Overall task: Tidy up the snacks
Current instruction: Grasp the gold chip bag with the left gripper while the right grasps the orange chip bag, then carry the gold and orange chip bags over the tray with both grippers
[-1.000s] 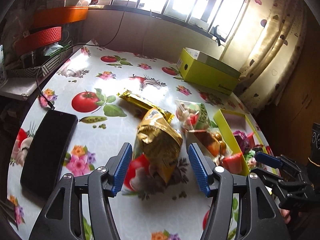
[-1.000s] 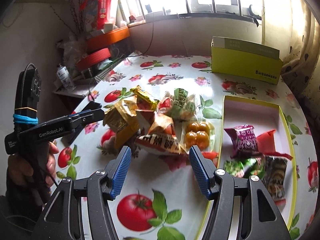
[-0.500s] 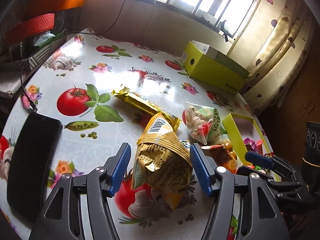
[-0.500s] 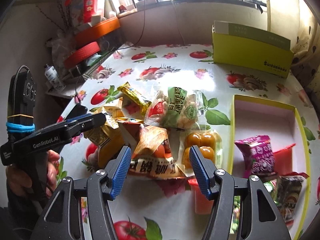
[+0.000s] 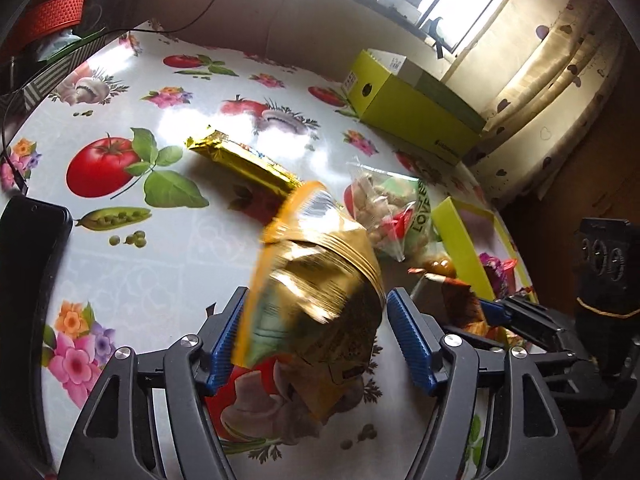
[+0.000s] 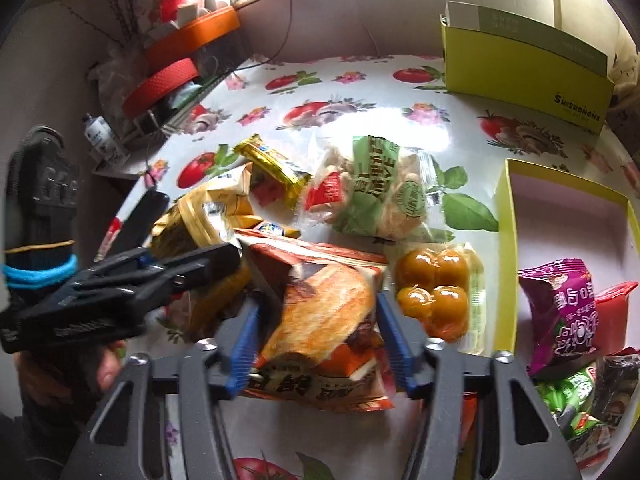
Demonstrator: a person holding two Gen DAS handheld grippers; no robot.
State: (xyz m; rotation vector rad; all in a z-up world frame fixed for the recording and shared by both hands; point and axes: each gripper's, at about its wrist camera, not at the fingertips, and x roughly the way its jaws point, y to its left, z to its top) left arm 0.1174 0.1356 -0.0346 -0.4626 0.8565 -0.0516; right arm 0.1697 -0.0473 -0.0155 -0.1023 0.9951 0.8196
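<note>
My left gripper [image 5: 316,344] is open, its blue pads on either side of a crumpled gold snack bag [image 5: 320,280] on the tablecloth; that bag also shows in the right wrist view [image 6: 200,216]. My right gripper [image 6: 316,344] is open around an orange bread-picture packet [image 6: 320,320]. A long gold bar [image 5: 244,160], a clear bag of pale snacks with a green label [image 6: 380,192] and a pack of orange balls [image 6: 436,288] lie nearby. The open yellow-green tray [image 6: 504,200] at the right holds a purple packet [image 6: 560,312] and other snacks.
A closed yellow-green box [image 5: 416,116] stands at the table's far side by the curtain. A black phone [image 5: 28,280] lies at the left edge. Orange and red baskets [image 6: 180,60] sit on a side shelf at the far left.
Both grippers have moved forward and down over their packets. The gold bag now sits between my left fingers, the orange packet between my right fingers. Both jaws keep the same width.
</note>
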